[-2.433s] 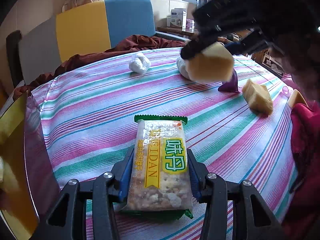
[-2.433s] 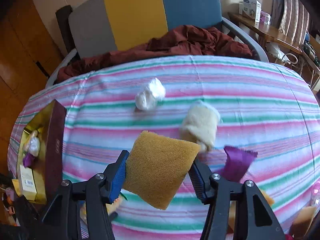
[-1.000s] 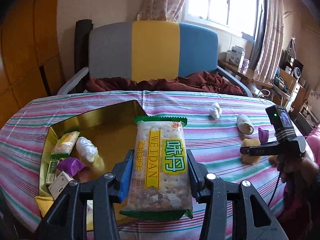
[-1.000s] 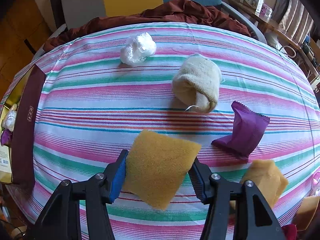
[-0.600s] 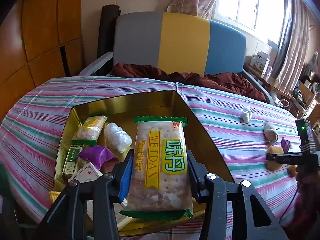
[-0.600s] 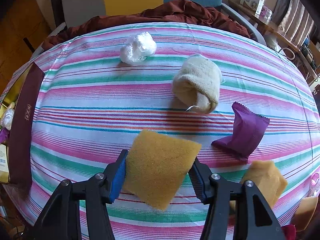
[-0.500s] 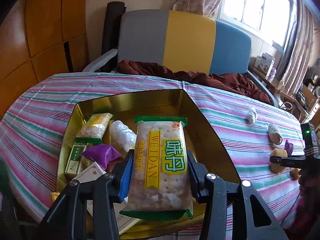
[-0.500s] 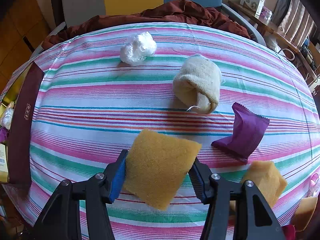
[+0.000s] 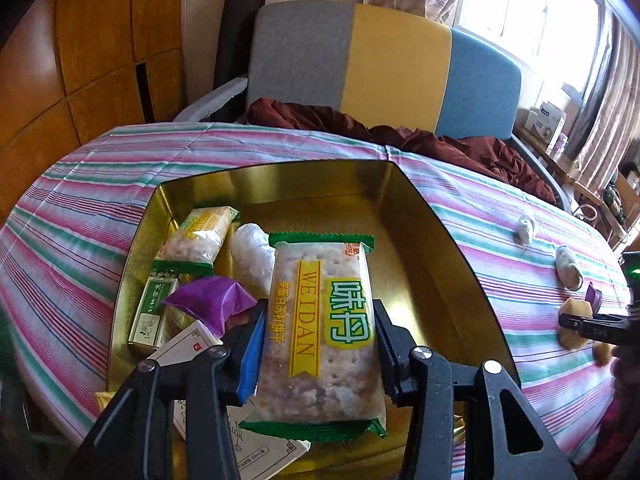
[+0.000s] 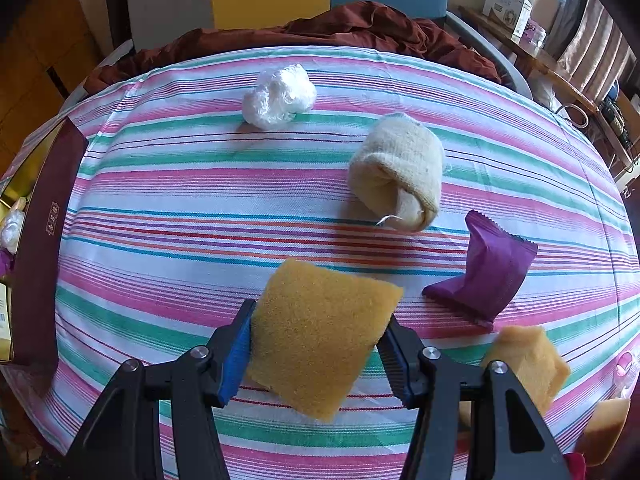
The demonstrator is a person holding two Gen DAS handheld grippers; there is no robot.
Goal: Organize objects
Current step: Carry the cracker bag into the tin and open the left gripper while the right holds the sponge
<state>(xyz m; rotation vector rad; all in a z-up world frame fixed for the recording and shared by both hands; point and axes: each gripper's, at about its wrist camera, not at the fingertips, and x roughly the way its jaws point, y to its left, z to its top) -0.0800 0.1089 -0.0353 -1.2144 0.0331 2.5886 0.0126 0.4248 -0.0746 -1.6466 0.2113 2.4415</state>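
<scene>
Striped tablecloth (image 10: 180,184) across both views; tri-colour chair back (image 9: 380,56) and dark red cloth (image 9: 440,140) behind.

Left wrist view only:
- left gripper (image 9: 318,344) clamped on cracker pack (image 9: 320,332), pads pressing both long edges, pack lengthwise along the fingers.
- gold tray (image 9: 436,248) directly below and ahead of the tongs, pack held above tray floor.
- left of the tongs, inside tray: second cracker pack (image 9: 198,236), white wrapped lump (image 9: 252,256), purple sachet (image 9: 210,300), green-white small box (image 9: 154,312), white card box (image 9: 188,344) under left finger.
- far right: right gripper (image 9: 596,330) seen side-on, tiny; state unreadable from here.

Right wrist view only:
- right gripper (image 10: 316,344) clenched on yellow sponge (image 10: 320,332), tilted, lifted off the cloth.
- ahead of tongs: crumpled white plastic (image 10: 280,96), rolled cream sock (image 10: 400,172).
- right of tongs: purple wrapper (image 10: 488,276), second sponge (image 10: 528,360), touching the wrapper or not – can't tell; another sponge piece (image 10: 604,424) at frame edge.
- far left: tray's maroon outer wall (image 10: 40,240), contents barely visible.
</scene>
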